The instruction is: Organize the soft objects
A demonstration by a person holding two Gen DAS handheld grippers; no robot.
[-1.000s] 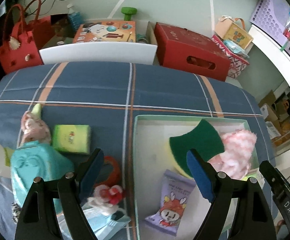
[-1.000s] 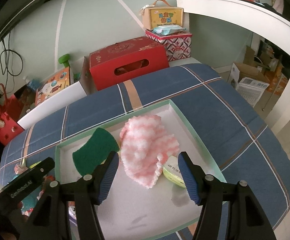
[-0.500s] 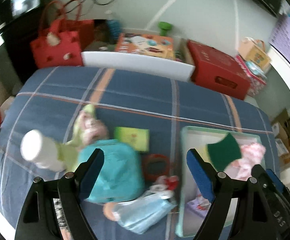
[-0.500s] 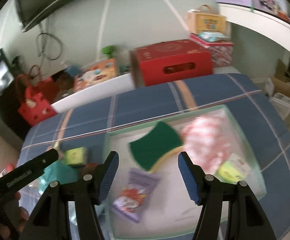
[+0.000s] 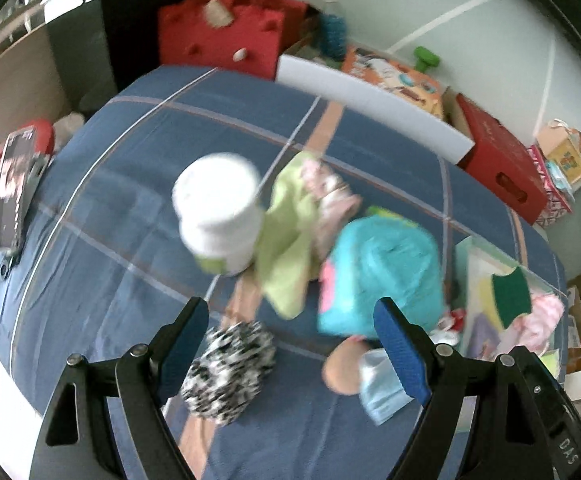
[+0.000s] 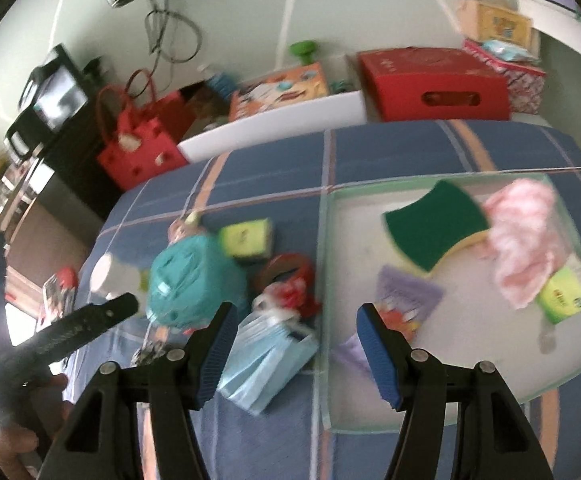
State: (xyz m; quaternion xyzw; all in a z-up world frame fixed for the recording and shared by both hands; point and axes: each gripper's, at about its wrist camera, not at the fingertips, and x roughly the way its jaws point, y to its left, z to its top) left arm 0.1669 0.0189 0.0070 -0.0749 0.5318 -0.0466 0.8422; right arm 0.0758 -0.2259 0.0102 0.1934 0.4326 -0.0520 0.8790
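My left gripper (image 5: 290, 340) hangs open and holds nothing, above a blue plaid blanket (image 5: 110, 248). A black-and-white fuzzy piece (image 5: 226, 372) lies by its left finger. Beyond are a white bottle (image 5: 218, 216), a light green cloth (image 5: 290, 248), a pink plush (image 5: 330, 196), a teal pack (image 5: 382, 276) and a blue face mask (image 5: 378, 384). My right gripper (image 6: 296, 344) is open too, over the face mask (image 6: 266, 360) and the tray's left rim (image 6: 324, 280). In the tray lie a green sponge (image 6: 434, 224), a pink cloth (image 6: 526, 240), a purple packet (image 6: 406, 300) and a green pack (image 6: 562, 296).
A green pack (image 6: 246, 236) and a red ring-shaped thing (image 6: 290, 280) lie on the blanket left of the tray. A red box (image 6: 434, 84), a white board (image 6: 274, 132) and a red bag (image 6: 138, 148) stand behind. A hand (image 6: 14, 436) holds the left tool.
Both grippers have swung left. The left view went from the tray to the pile on the blanket. The right view went from the tray's middle to its left rim. Neither jaw moved.
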